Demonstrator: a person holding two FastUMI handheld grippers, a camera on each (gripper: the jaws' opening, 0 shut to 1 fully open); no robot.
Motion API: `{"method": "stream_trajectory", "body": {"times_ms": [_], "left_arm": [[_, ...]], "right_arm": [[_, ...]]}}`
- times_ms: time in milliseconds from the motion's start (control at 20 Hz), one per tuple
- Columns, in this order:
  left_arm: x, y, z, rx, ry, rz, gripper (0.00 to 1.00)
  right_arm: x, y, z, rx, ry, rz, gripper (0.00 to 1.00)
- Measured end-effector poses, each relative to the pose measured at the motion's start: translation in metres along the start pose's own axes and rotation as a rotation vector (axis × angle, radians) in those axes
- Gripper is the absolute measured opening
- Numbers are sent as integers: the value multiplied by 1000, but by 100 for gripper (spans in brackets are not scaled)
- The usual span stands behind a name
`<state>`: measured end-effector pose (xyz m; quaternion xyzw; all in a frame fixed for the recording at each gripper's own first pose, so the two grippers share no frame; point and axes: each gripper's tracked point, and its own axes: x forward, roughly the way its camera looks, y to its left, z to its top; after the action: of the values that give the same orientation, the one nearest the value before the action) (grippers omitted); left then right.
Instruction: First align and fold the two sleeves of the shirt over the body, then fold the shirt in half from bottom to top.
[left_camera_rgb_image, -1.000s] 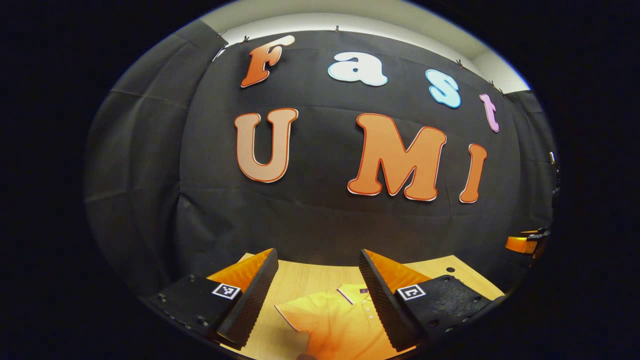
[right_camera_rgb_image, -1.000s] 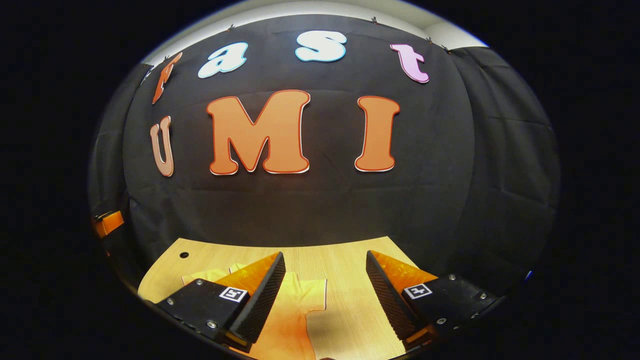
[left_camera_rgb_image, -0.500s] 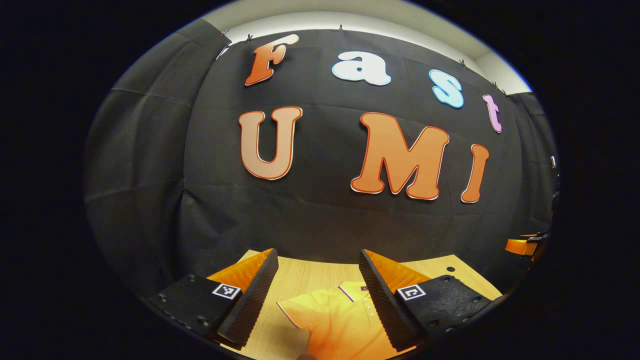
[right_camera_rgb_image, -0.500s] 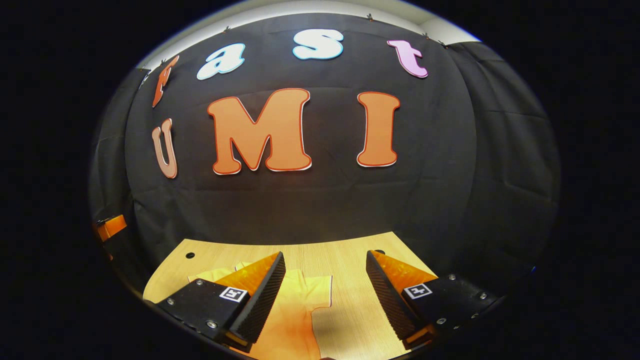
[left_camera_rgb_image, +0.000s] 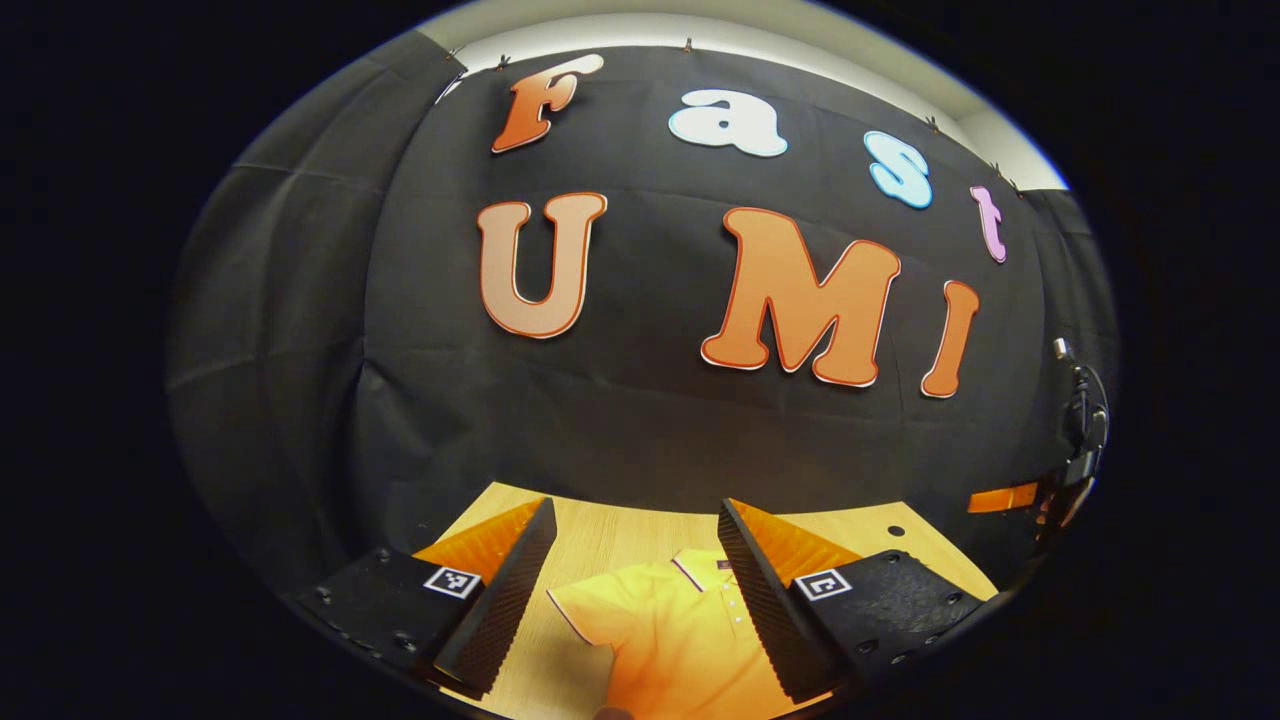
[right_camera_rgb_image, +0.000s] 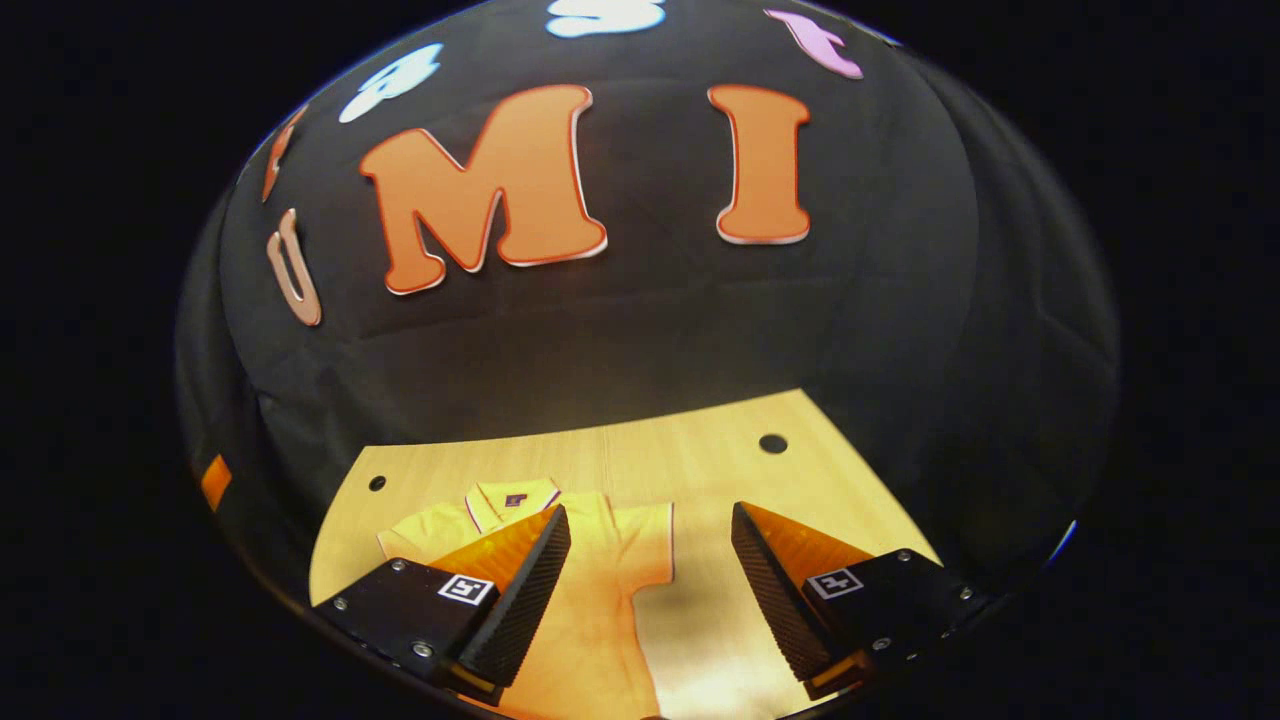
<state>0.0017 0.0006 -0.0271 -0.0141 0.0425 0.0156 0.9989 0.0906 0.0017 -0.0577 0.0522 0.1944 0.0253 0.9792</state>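
A yellow polo shirt (left_camera_rgb_image: 660, 630) lies flat on the wooden table (left_camera_rgb_image: 600, 545), collar toward the wall. In the left gripper view its one sleeve (left_camera_rgb_image: 580, 610) spreads out between my fingers. My left gripper (left_camera_rgb_image: 630, 590) is open above the shirt with nothing held. In the right gripper view the shirt (right_camera_rgb_image: 590, 600) shows its collar (right_camera_rgb_image: 515, 497) and the other sleeve (right_camera_rgb_image: 645, 545). My right gripper (right_camera_rgb_image: 650, 590) hangs open over that sleeve and the bare table beside it. The shirt's lower part is hidden below both views.
The wooden table (right_camera_rgb_image: 720, 470) ends at the black cloth wall. Two small round holes (right_camera_rgb_image: 772, 443) (right_camera_rgb_image: 377, 483) sit near its back corners. An orange part of the other gripper (left_camera_rgb_image: 1005, 497) shows at the far right of the left gripper view.
The right gripper has tilted down and moved forward, so more of the table, the collar and the sleeve now show. The left gripper has tilted down slightly. Both stay open.
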Motion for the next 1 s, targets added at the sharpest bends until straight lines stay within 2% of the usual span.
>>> {"method": "stream_trajectory", "body": {"times_ms": [100, 250, 400, 550, 800, 1000], "left_arm": [[1, 4, -2, 5, 5, 8, 98], [9, 11, -10, -4, 25, 23, 98], [21, 19, -22, -15, 55, 42, 98], [38, 24, -35, -11, 91, 60, 98], [61, 33, -58, -24, 156, 88, 98], [68, 42, -65, -9, 181, 111, 98]], "right_arm": [[35, -15, -4, -23, 62, -36, 98], [86, -21, -22, -43, 209, -37, 98], [137, -21, -57, -56, 346, -26, 98], [179, -24, -98, -78, 490, -50, 98], [221, -21, -155, -101, 661, -46, 99], [238, -34, -178, -126, 715, -96, 99]]}}
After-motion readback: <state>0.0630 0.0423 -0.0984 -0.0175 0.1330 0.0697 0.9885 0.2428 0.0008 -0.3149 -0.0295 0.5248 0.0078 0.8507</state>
